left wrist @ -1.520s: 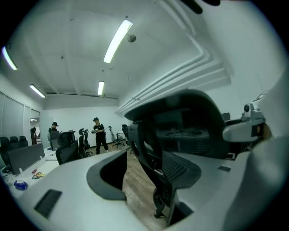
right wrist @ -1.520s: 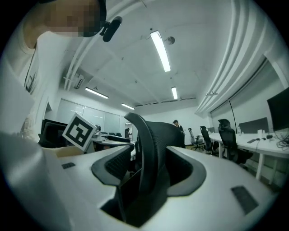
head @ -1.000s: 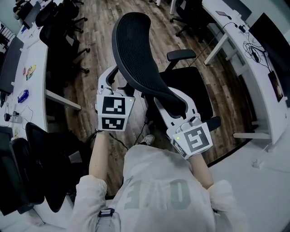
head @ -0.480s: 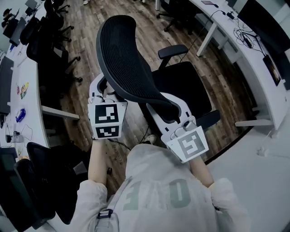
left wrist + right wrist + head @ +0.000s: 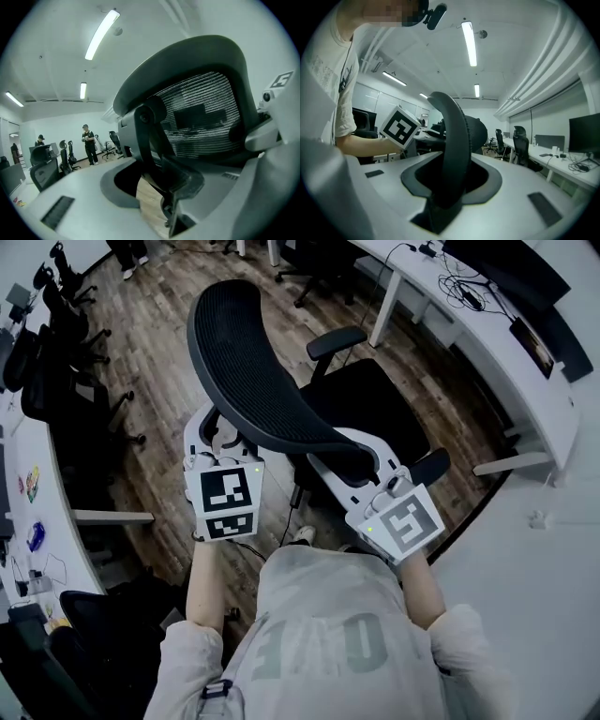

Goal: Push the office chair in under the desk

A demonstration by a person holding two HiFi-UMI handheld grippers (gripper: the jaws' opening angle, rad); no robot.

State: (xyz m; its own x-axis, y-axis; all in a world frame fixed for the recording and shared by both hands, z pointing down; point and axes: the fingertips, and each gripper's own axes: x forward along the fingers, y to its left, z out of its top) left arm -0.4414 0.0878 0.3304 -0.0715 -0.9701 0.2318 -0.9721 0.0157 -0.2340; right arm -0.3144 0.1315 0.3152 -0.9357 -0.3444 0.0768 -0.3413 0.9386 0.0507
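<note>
A black mesh office chair (image 5: 253, 362) stands on the wood floor with its seat (image 5: 370, 404) turned toward the white desk (image 5: 459, 320) at the upper right. My left gripper (image 5: 212, 430) is shut on the left edge of the chair's backrest (image 5: 201, 117). That edge's frame fills the gap between the jaws of the left gripper (image 5: 157, 187). My right gripper (image 5: 356, 448) is shut on the lower right edge of the backrest (image 5: 452, 131), which runs upright between the jaws of the right gripper (image 5: 450, 185).
The desk carries monitors and cables (image 5: 469, 282), and a white leg (image 5: 384, 306) stands just beyond the armrest (image 5: 336, 338). Other black chairs (image 5: 66, 371) and a second desk (image 5: 23, 512) line the left side. People stand far off (image 5: 87, 143).
The chair has shifted left and slightly up in the head view with both grippers on its backrest. The right-hand desk and its leg now show closer to the seat.
</note>
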